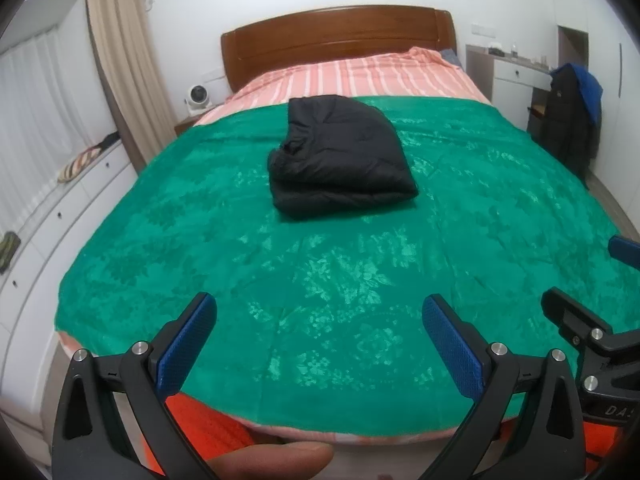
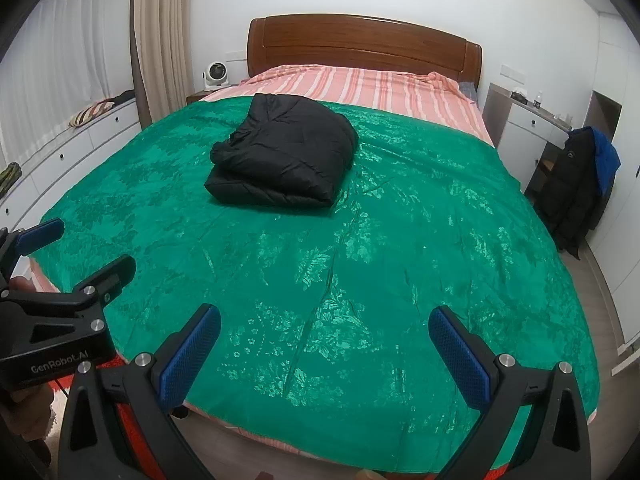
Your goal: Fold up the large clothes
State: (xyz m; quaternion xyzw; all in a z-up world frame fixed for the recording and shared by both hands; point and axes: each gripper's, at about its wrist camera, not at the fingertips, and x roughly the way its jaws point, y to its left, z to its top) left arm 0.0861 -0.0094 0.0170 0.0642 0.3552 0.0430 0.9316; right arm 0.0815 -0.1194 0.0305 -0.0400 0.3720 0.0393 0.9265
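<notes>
A black padded jacket (image 1: 340,156) lies folded into a thick bundle on the green bedspread (image 1: 320,264), toward the far half of the bed; the right wrist view shows the same jacket (image 2: 282,156) left of centre. My left gripper (image 1: 320,340) hangs open over the bed's near edge, well short of the jacket, nothing between its blue pads. My right gripper (image 2: 324,348) is open too, likewise empty and back at the near edge. Each gripper appears at the side of the other's view: the right gripper (image 1: 592,280) and the left gripper (image 2: 90,246).
A wooden headboard (image 1: 340,36) and a pink striped sheet (image 1: 360,76) lie beyond the green cover. White drawers (image 1: 60,216) run along the left wall. A chair draped with dark and blue coats (image 2: 580,184) stands at the right beside a white desk (image 2: 528,124). A thumb (image 1: 272,460) shows below.
</notes>
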